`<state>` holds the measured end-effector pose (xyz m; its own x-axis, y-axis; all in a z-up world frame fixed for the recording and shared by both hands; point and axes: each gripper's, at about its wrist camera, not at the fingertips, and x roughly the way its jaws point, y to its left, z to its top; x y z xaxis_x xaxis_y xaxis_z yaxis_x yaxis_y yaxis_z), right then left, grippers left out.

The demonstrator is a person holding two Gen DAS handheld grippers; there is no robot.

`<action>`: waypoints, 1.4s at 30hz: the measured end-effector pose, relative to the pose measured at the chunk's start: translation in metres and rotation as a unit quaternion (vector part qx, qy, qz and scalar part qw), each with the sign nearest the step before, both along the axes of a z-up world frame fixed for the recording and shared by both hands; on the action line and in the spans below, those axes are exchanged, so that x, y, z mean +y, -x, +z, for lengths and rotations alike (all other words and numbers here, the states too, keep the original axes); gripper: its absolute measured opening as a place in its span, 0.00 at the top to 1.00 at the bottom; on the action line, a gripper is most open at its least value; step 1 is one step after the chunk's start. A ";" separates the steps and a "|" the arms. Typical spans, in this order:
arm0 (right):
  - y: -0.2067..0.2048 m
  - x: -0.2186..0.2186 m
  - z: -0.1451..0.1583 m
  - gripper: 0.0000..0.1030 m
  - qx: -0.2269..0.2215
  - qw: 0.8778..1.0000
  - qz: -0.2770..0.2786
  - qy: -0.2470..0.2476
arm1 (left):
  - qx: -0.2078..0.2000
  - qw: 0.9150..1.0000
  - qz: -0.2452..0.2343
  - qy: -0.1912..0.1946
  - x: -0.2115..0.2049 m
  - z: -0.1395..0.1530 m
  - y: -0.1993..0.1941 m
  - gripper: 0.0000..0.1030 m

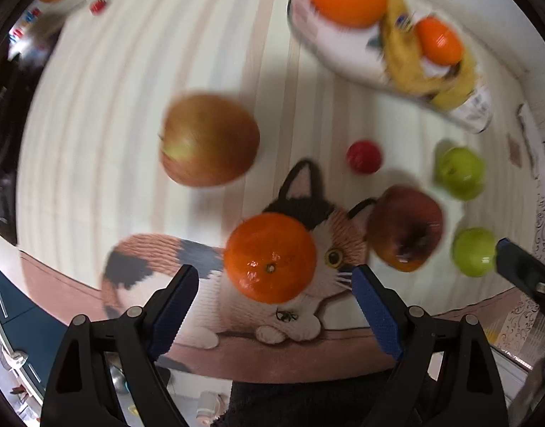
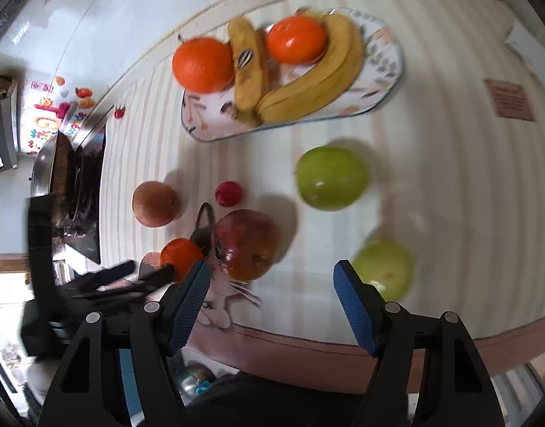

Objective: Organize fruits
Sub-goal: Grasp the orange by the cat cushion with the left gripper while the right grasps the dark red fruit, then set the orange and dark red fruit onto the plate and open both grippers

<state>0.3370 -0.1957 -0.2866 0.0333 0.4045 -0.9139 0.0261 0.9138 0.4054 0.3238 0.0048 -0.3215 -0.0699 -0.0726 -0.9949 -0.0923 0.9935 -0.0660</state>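
Hovering wide open and empty, left gripper [image 1: 275,279] frames the near tangerine [image 1: 270,258]; soft, light, grip its sides gently

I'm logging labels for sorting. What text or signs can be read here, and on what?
None can be read.
Banana sticker: dark oval, too blurred to read.
Brown tag on tablecloth: print too small to read.
Colourful magnets at the left: characters blurred, unreadable.

Bananas [image 2: 308,82] on plate [image 2: 386,82], apples [image 2: 331,181] nearer.
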 end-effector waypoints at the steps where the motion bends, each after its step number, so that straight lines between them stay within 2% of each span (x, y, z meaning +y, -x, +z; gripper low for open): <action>1: -0.003 0.006 -0.005 0.27 0.004 1.000 0.005 0.000 | 0.005 1.000 0.000 0.001 0.000 -0.007 0.000 0.15; 2: -0.006 0.013 -0.010 0.27 0.008 1.000 0.010 0.000 | 0.007 1.000 0.000 0.001 0.000 -0.013 0.000 0.19; 4: -0.012 0.023 -0.021 0.27 0.015 1.000 0.015 0.000 | 0.014 1.000 -0.002 -0.003 0.000 -0.025 0.002 0.36; 5: -0.015 0.029 -0.027 0.27 0.020 1.000 0.018 0.001 | 0.014 1.000 0.001 0.004 0.002 -0.028 0.003 0.39; 9: -0.025 0.049 -0.057 0.27 0.051 0.998 0.025 0.004 | -0.009 1.000 0.014 -0.010 0.013 -0.026 0.010 0.40; 12: -0.029 0.061 -0.078 0.27 0.074 0.997 0.027 0.004 | -0.007 0.999 0.036 0.001 0.027 -0.027 0.015 0.40; 15: -0.031 0.069 -0.088 0.30 0.076 0.997 0.027 0.009 | -0.003 0.999 0.041 0.016 0.034 -0.029 0.014 0.39; 18: -0.031 0.075 -0.089 0.33 0.058 0.998 0.033 0.020 | 0.009 0.999 0.045 0.022 0.037 -0.038 0.012 0.39; 26: -0.022 0.073 -0.078 0.33 0.042 0.995 0.063 0.065 | -0.003 0.999 0.040 0.005 0.033 -0.041 0.015 0.39; 31: -0.020 0.078 -0.078 0.33 0.036 0.994 0.073 0.074 | -0.005 0.999 0.036 -0.003 0.034 -0.039 0.012 0.40; 33: -0.018 0.079 -0.077 0.33 0.031 0.994 0.076 0.078 | -0.005 0.999 0.036 -0.005 0.016 -0.039 0.013 0.40; 42: -0.009 0.060 -0.062 0.33 0.024 0.996 0.071 0.044 | -0.006 1.000 0.022 0.014 0.002 -0.031 0.013 0.40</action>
